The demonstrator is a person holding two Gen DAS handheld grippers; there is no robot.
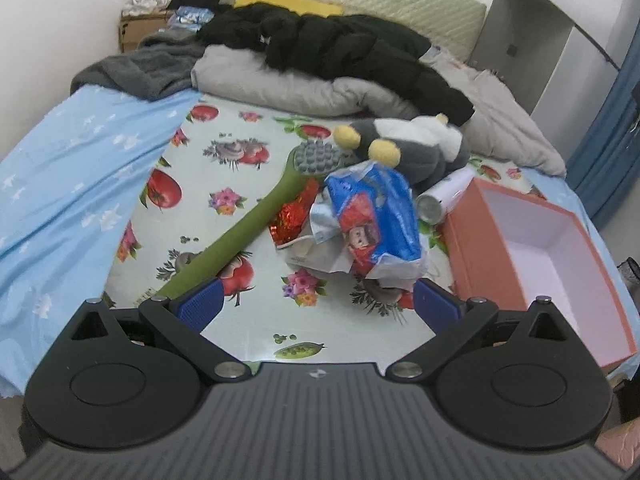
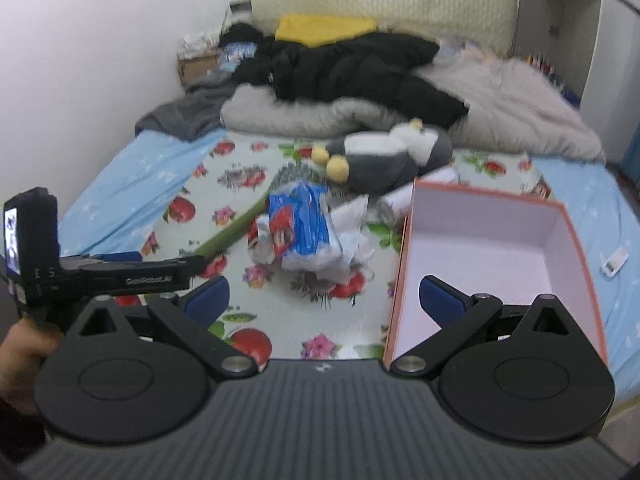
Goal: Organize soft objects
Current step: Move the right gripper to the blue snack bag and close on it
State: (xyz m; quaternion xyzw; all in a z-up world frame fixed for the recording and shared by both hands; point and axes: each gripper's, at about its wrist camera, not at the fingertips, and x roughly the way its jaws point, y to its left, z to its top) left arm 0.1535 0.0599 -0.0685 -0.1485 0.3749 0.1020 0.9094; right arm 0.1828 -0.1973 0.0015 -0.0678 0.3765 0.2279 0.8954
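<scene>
A grey and white plush penguin with yellow feet lies on the fruit-print cloth. In front of it sits a blue and red tissue pack on crumpled white bags. A green long-handled brush lies diagonally at the left. An open pink box stands at the right, with nothing visible inside. My left gripper is open, low over the cloth before the pile. My right gripper is open too, straddling the box's left wall.
A white spray can lies between the penguin and the box. Red foil wrapper sits beside the brush. Grey duvet and black jacket fill the bed's far end. A hand holds the left device.
</scene>
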